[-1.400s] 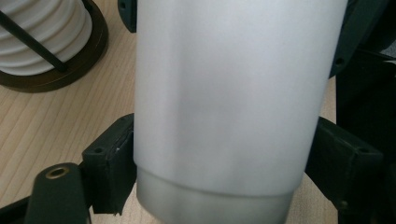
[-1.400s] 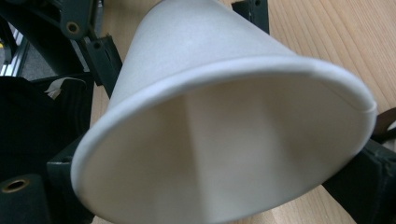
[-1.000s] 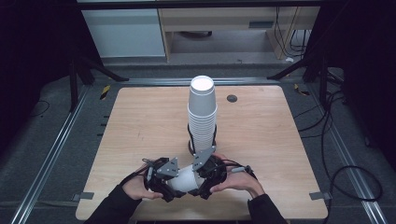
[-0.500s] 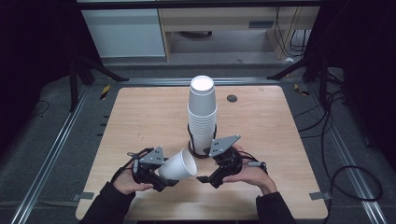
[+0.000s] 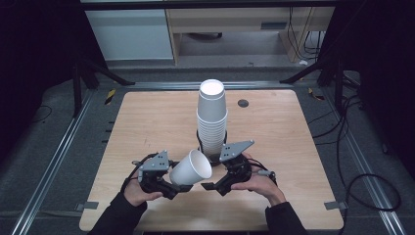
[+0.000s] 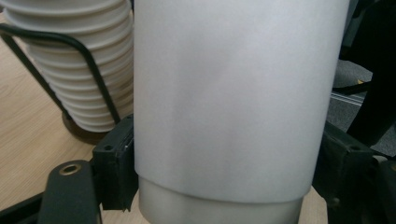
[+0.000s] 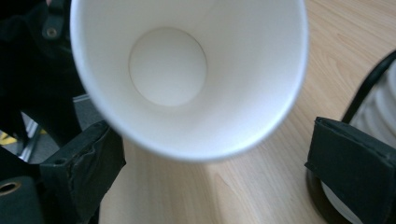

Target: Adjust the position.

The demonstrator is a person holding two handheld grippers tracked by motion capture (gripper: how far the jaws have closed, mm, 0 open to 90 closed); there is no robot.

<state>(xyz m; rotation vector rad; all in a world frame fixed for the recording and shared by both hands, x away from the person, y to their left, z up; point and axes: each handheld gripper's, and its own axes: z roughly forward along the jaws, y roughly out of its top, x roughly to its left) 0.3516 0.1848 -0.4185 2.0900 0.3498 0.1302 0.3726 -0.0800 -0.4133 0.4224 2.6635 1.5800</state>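
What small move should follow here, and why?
Probably the left tongs should turn the single cup upright and set it on bare table. They are shut on its body and it lies tilted, mouth toward the right tongs, which stand open around nothing. The cup stack sits close behind.

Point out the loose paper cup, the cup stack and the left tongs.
loose paper cup [image 5: 188,169], high view, side wall
cup stack [image 5: 212,117], high view, mid stack
left tongs [image 6: 219,172], left gripper view, between the tips, shut on the cup
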